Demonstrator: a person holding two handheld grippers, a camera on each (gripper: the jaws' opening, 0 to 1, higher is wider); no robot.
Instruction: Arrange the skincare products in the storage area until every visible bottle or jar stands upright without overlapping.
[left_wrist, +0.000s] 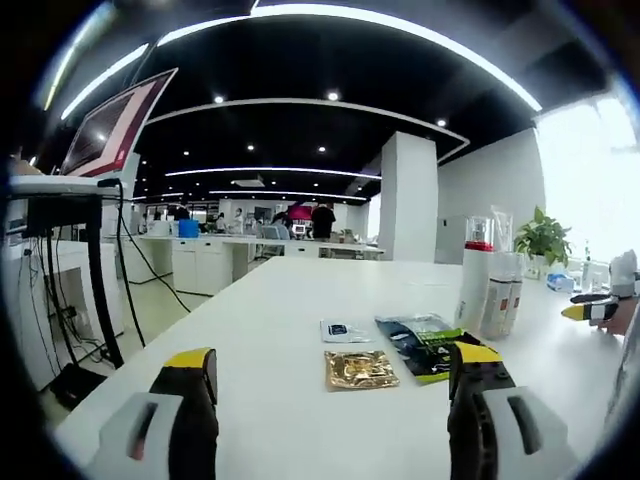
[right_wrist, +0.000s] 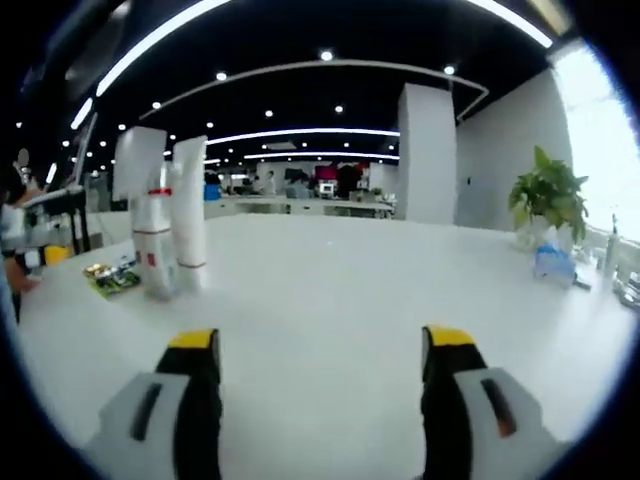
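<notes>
A long white table (left_wrist: 300, 300) carries everything. In the left gripper view three flat sachets lie on it — a pale one (left_wrist: 343, 331), a gold one (left_wrist: 360, 370) just in front of it, and a dark green one (left_wrist: 428, 343) beside them. Near the green sachet stand white tubes and bottles (left_wrist: 490, 285), close together and upright. Further off — a potted plant (right_wrist: 546, 205) on the tabletop.

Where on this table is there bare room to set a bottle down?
Bare tabletop stretches from the standing tubes across to the potted plant. It is crowded beside the tubes, where the flat sachets lie.
</notes>
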